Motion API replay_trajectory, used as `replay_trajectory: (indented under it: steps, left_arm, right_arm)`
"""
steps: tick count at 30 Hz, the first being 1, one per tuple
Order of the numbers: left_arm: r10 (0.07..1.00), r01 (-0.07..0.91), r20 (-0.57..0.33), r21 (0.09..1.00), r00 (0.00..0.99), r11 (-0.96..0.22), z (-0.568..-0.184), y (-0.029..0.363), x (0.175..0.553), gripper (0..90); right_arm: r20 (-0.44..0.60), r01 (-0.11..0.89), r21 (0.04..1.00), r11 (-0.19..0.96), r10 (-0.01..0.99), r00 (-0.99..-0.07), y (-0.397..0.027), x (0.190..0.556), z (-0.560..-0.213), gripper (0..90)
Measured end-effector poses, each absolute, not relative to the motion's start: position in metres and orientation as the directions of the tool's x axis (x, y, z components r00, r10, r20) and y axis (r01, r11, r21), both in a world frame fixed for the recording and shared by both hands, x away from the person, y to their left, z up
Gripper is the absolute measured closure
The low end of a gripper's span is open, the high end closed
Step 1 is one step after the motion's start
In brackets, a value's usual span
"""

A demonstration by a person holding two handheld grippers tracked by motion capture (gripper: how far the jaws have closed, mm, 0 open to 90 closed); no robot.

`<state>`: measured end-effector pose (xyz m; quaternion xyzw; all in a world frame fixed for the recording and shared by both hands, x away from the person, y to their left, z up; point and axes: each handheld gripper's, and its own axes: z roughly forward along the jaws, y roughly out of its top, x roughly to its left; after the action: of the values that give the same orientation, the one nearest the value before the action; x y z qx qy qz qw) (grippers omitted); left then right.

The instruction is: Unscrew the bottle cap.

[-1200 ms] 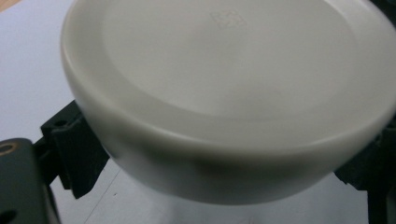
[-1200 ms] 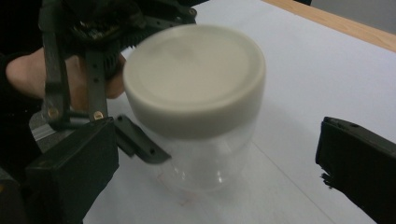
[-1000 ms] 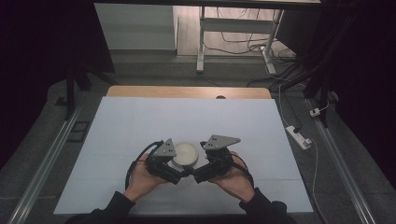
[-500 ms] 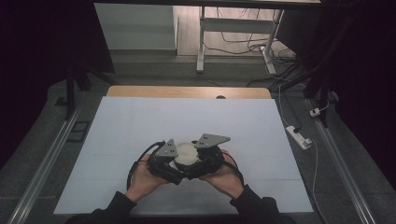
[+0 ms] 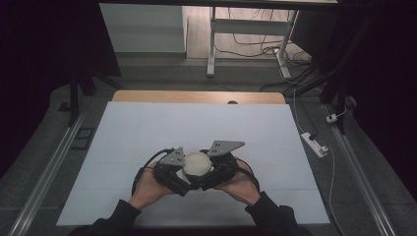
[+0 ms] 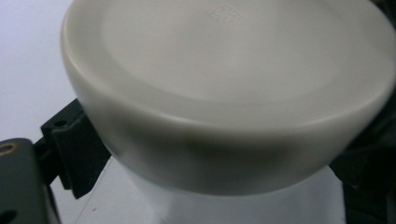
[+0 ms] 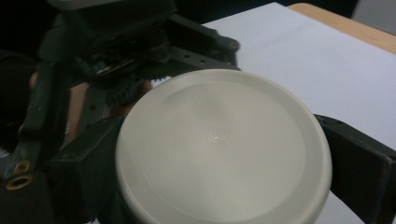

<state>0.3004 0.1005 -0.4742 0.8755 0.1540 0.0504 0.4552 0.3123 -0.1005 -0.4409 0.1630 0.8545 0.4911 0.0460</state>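
Note:
A white jar with a round cream lid (image 5: 197, 163) is held above the white table mat, near its front middle. My left gripper (image 5: 173, 173) comes in from the left. In the left gripper view its black jaws press the jar's body (image 6: 224, 205) just under the lid (image 6: 233, 84). My right gripper (image 5: 220, 171) comes in from the right. In the right gripper view its two jaws clamp the rim of the lid (image 7: 219, 149) on either side, and the left gripper (image 7: 116, 51) shows close behind. The lid hides the jar's contents.
The white mat (image 5: 147, 132) covers a wooden table whose bare far edge (image 5: 196, 97) shows. A power strip (image 5: 313, 143) and cables lie on the floor at the right. Metal rails (image 5: 44, 172) run along both sides of the table.
The two grippers have drawn together around the jar. The right gripper moved left onto the lid, and both hands shifted slightly toward the table's front edge.

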Motion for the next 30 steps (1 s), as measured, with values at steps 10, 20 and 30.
replay_trajectory:
  steps: [10,20,30]
  left_arm:
    - [0.197,0.157,-0.052,0.806,0.979,-0.570,-0.476,0.100,0.300,7.3]
    - [0.196,0.150,-0.045,0.812,0.980,-0.564,-0.476,0.100,0.299,7.3]
    - [0.361,0.251,-0.057,0.817,0.931,-0.519,-0.476,0.105,0.304,7.3]
  right_arm:
    - [0.124,0.172,0.848,0.501,0.128,-0.984,-0.109,0.319,-0.442,6.9]
    - [0.103,0.132,0.862,0.489,0.087,-0.991,-0.112,0.319,-0.442,0.0]
    - [0.095,0.239,0.869,0.433,0.327,-0.940,-0.116,0.317,-0.433,0.0]
